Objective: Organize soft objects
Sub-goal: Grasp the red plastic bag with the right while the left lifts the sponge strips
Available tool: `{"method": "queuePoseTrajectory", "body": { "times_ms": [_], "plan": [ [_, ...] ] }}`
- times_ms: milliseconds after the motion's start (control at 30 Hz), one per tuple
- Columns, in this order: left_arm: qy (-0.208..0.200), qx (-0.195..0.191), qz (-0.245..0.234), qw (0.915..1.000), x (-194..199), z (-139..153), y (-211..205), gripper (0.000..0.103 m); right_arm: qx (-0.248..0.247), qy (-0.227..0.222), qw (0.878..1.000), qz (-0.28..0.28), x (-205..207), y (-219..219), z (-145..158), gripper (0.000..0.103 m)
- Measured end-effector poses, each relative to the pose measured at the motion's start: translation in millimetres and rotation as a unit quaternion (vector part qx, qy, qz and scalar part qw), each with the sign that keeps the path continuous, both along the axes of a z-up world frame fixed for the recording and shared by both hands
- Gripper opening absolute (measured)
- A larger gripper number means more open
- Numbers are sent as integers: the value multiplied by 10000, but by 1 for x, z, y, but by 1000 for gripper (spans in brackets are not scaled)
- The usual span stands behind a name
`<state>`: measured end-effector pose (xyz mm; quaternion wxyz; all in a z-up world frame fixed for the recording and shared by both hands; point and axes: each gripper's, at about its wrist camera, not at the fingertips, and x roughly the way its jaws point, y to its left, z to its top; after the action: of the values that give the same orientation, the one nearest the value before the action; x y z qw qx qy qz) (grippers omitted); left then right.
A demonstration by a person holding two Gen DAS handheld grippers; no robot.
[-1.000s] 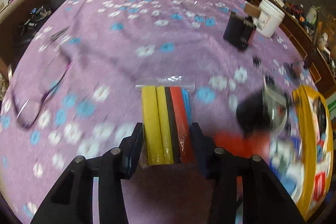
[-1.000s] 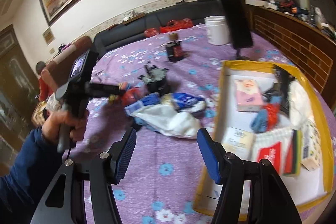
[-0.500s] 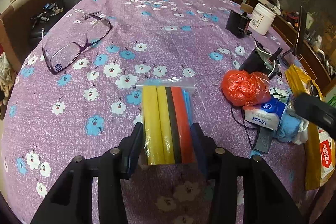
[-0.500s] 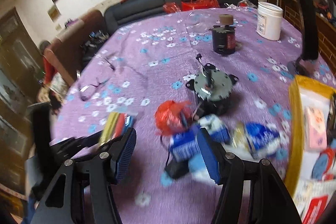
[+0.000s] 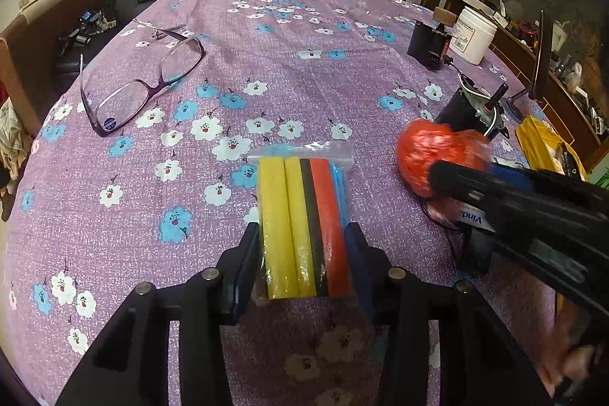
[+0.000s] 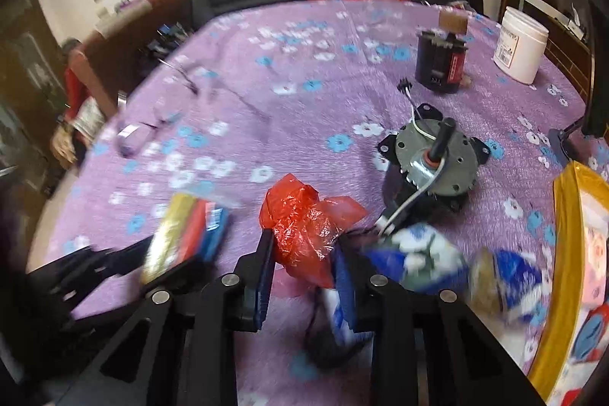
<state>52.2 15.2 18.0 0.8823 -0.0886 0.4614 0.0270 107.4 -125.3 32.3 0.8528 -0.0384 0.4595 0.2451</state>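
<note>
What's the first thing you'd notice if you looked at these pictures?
The bag of foam sticks, yellow, black, red and blue, clamped in the left hand-held gripper low over the purple flowered tablecloth. Next, the crumpled red plastic bag between the fingers of the right hand-held gripper, just in front of a grey motor. Purple glasses lie off to the left.
</note>
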Motion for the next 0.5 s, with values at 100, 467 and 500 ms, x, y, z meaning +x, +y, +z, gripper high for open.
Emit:
{"method": "queuePoseTrajectory", "body": {
  "times_ms": [100,467,500],
  "plan": [
    [-27,-60,-32,10000,0,1,-1,42,398,-72,9991,99,-26,-10,12,33],
    [-423,-17,-107,9990,-13,22,-9,42,701,-313,9969,-188,-83,-66,17,33],
    [-444,-10,-119,9989,-15,23,-11,42,740,-293,9966,-229,-83,-71,17,33]
  ]
}}
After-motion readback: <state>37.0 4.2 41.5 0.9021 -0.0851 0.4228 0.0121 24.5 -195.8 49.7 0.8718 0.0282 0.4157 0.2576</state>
